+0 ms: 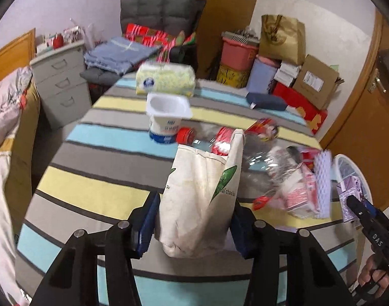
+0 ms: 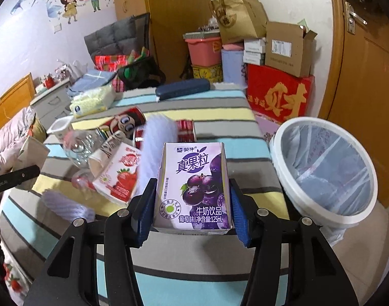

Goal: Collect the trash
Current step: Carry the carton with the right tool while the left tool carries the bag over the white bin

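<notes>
My left gripper [image 1: 194, 216] is shut on a crumpled cream paper bag [image 1: 199, 191] with green print, held up off the striped table [image 1: 97, 158]. In the right wrist view my right gripper [image 2: 191, 199] is shut on a purple grape milk carton [image 2: 194, 183], upright between the blue pads. A white bin [image 2: 324, 211] with a clear liner stands just right of the carton, beside the table. More trash lies on the table: a yogurt cup [image 1: 166, 117], a clear bottle with a red cap [image 1: 185, 135], a strawberry carton [image 2: 120, 176], a red can [image 2: 123, 122] and white foam netting [image 2: 156, 137].
A yellow tissue pack [image 1: 166, 76] and a dark blue case [image 1: 267, 100] lie at the table's far side. Stacked boxes and a paper bag [image 2: 270, 58] stand by the wall, a wooden door [image 2: 360, 89] is on the right, and bedding [image 1: 5, 117] is on the left.
</notes>
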A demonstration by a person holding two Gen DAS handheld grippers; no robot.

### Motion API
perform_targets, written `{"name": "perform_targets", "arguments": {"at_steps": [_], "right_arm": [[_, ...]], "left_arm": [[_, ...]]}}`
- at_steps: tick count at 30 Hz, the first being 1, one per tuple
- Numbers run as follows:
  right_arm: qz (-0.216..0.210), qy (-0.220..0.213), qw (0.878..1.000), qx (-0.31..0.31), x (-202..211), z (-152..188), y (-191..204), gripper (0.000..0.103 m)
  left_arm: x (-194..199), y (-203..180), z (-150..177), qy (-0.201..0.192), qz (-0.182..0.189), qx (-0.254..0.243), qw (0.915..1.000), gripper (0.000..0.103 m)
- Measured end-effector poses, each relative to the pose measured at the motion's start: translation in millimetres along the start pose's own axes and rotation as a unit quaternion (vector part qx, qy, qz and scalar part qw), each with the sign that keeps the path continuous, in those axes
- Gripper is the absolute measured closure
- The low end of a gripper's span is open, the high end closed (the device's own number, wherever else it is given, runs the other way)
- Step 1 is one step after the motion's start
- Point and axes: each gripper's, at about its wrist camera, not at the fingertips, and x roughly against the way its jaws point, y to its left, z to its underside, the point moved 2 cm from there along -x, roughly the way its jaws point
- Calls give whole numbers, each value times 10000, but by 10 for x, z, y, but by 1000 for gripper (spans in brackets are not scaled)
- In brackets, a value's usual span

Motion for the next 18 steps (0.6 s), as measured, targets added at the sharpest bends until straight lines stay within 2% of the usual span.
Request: {"name": "perform_targets", "arguments": {"at_steps": [9,18], "right_arm": [[-33,-382,9992,-77,296,-64,-139,49],[95,-581,9979,-258,532,-88,-522,49]], "left_arm": [[421,-583,-50,-364,411,-463,9974,51],[396,-1434,22,-247,903,-936,9912,51]]}}
